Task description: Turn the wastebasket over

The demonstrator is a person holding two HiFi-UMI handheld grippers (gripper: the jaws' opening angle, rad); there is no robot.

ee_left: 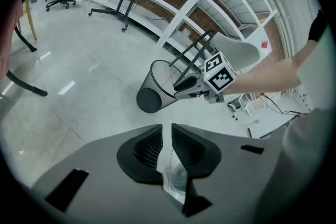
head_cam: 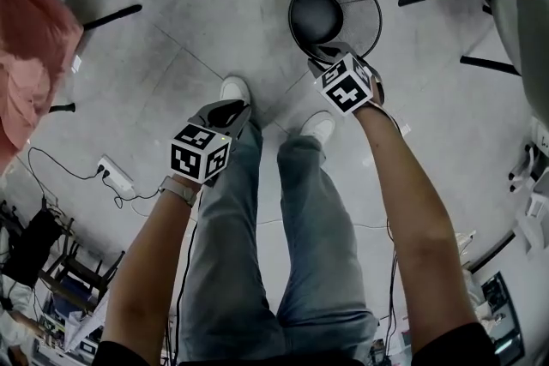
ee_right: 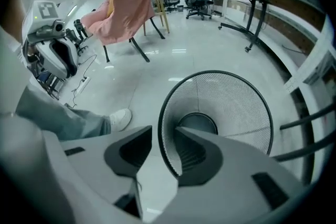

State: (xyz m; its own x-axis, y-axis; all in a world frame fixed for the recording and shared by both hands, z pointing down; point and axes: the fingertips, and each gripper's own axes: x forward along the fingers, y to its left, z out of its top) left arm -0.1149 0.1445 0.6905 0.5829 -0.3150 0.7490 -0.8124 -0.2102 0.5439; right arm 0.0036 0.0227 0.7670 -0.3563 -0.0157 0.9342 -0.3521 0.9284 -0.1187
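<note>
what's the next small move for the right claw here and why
Probably close the right claw on the rim of the black wire-mesh wastebasket: its open jaws straddle the rim, one inside, one outside, not yet pressing it.

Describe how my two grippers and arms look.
The left gripper and right gripper are grey shells with dark ribbed pads, each topped by a white cube of black square markers. Short dark sleeves; a grey wristband on the left wrist.

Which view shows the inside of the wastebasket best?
The right gripper view: it looks into the wastebasket, mesh wall and base plain. The head view shows it smaller, from above; the left gripper view shows its outside.
</note>
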